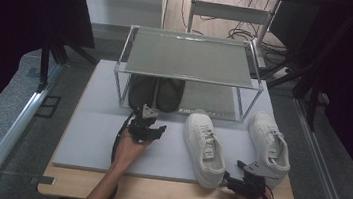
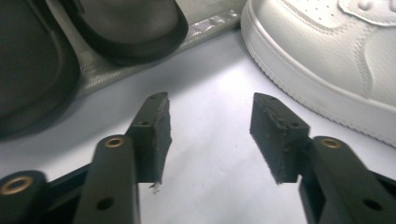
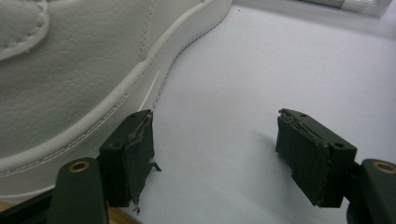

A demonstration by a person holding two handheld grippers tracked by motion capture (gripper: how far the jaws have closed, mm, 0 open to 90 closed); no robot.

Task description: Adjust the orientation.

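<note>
Beside the right gripper's spread, empty fingers, the white shoe could be nudged off the bench.

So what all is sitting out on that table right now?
White sneakers: 2, white; one mid-mat, toe toward the rack; the other to its right.
Dark shoes: 2, dark grey-brown; side by side on the rack's lower shelf, at its left.
Shoe rack: 1, metal frame with grey shelves; far end of the mat; top shelf bare.
Mat: 1, pale grey; covers most of the table.
Table: 1, light wood; edge shows nearest the person.
Left gripper: 1, black; in front of the dark shoes, jaws apart, nothing between them.
Right gripper: 1, black; at the middle sneaker's heel, jaws apart, nothing between them.
</note>
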